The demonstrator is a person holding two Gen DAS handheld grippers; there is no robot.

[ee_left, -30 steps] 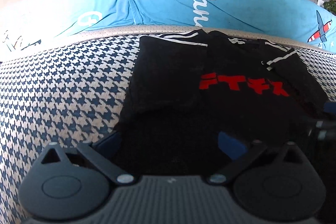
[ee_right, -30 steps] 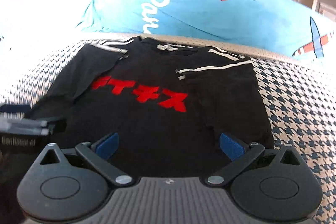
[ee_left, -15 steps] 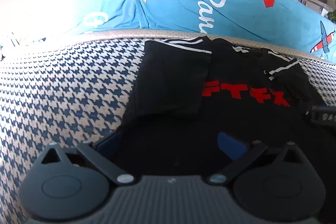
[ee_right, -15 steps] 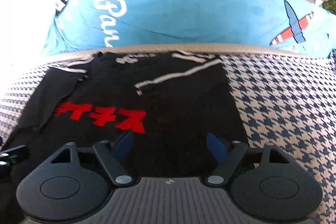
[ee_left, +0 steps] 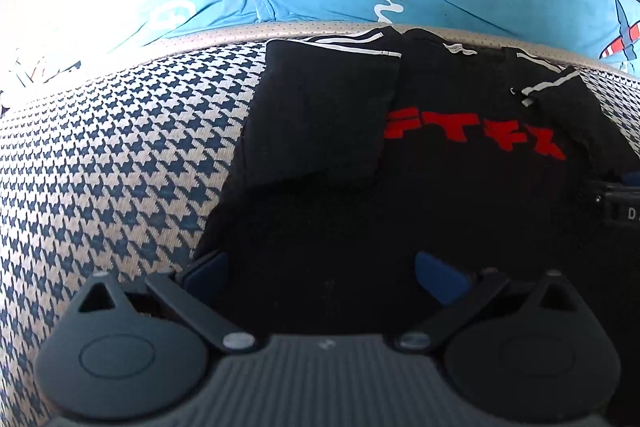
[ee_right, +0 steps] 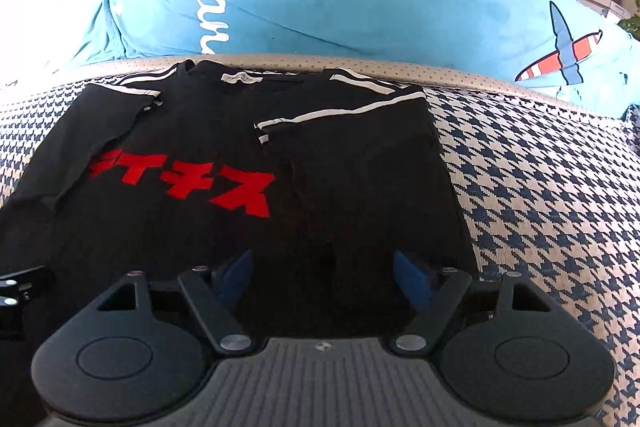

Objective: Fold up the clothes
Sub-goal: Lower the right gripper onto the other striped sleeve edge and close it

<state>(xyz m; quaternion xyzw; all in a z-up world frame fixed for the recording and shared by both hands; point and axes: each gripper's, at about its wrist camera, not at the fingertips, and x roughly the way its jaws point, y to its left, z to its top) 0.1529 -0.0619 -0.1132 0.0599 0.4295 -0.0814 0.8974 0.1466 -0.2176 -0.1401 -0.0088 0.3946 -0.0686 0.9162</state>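
Strong daylight blows out upper left; fisheye bends edges; foreground dim.

A black shirt (ee_right: pixel 208 147) with red lettering is spread flat, sleeves folded inward, on a blue-and-white houndstooth couch seat (ee_right: pixel 540 187), near a blue cushion (ee_right: pixel 320 7).

Matte black, hand-held two-finger left gripper (ee_left: pixel 322 271): blue wedge-shaped fingertip pads (ee_left: pixel 438 277) sit on slim black linkage bars, each pinned behind the fingers by a round silver rivet. Outboard of the bars are teardrop-shaped black plates with a triangular cut-out and an embossed circle; between them, a ribbed grey housing. The matching black right gripper (ee_right: pixel 322 277) shows the same blue pads, silver rivets and ribbed grey centre with a small emblem.
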